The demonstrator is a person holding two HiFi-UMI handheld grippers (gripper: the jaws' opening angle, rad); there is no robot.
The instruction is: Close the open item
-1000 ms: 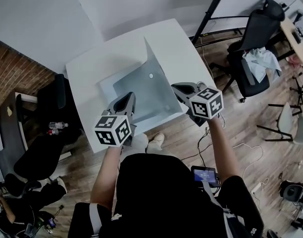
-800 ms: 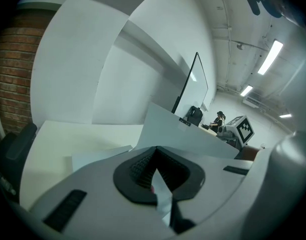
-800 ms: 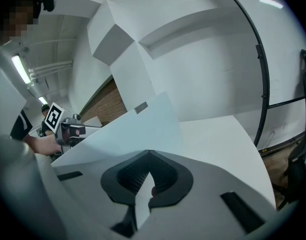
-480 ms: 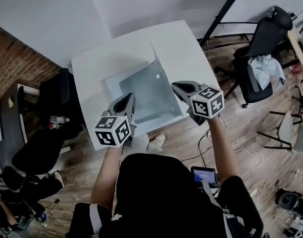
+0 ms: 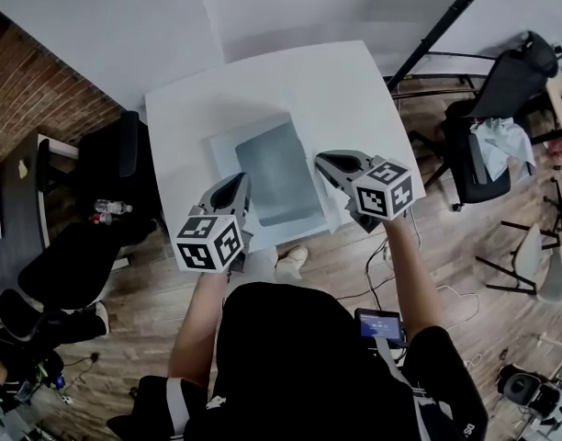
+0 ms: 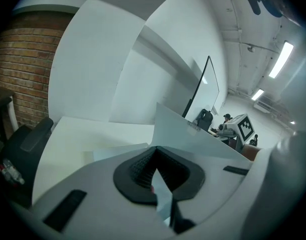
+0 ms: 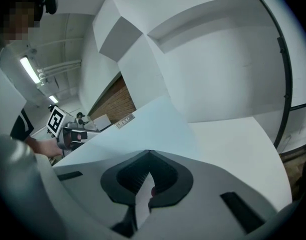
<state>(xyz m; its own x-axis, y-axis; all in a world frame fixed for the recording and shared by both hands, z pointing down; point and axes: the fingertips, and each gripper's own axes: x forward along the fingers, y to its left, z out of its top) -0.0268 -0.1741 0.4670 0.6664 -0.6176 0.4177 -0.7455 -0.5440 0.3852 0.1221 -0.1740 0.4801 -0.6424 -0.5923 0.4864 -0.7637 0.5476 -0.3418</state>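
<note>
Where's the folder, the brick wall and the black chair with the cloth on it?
folder [image 5: 274, 168]: head view, middle of its blue-grey cover.
brick wall [image 5: 42, 99]: head view, middle of the bricks.
black chair [image 5: 511, 81]: head view, its backrest.

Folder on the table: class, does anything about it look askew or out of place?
Yes: the cover slopes up instead of lying flat, pinched by the right gripper; the left gripper pinches another edge of the folder. Nothing spilled or damaged.
</note>
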